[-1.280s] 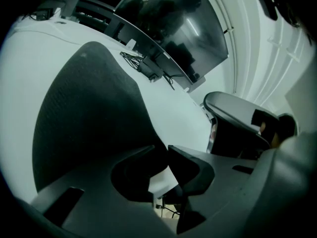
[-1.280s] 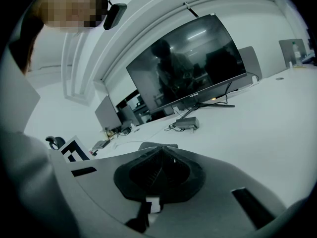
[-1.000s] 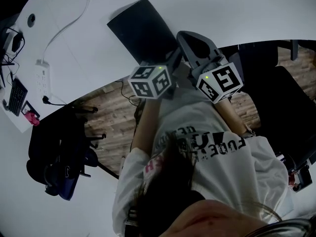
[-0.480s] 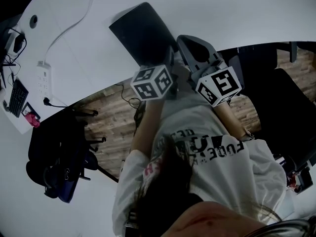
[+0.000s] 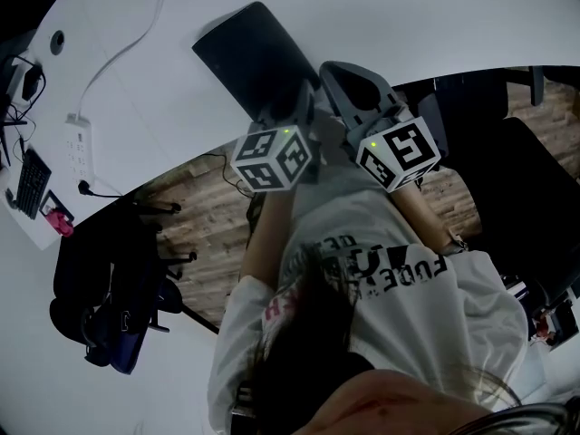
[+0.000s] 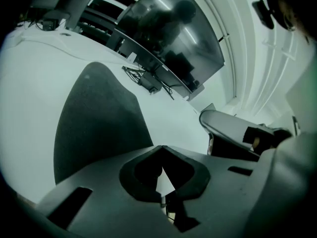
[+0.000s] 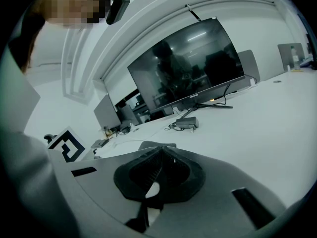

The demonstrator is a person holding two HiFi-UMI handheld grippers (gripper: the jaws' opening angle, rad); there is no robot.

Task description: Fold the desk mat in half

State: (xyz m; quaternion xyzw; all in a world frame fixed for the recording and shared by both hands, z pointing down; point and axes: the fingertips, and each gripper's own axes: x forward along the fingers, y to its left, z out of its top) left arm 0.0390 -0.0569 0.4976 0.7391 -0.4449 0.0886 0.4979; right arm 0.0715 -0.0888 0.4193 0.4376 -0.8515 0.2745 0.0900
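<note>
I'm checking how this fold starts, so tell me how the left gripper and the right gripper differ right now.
The left gripper sits at the near edge of the desk mat; the right gripper is beside the mat, over the white table. The left gripper looks down along the mat; the right gripper faces the monitor. Both have their jaws closed together.

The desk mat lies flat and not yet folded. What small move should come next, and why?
Probably lift the left hand-held gripper a little, to raise the near edge of the desk mat off the table. Its jaws are together right at that edge and seem to pinch it, while the mat lies fully flat. The right hand-held gripper is shut on nothing.
</note>
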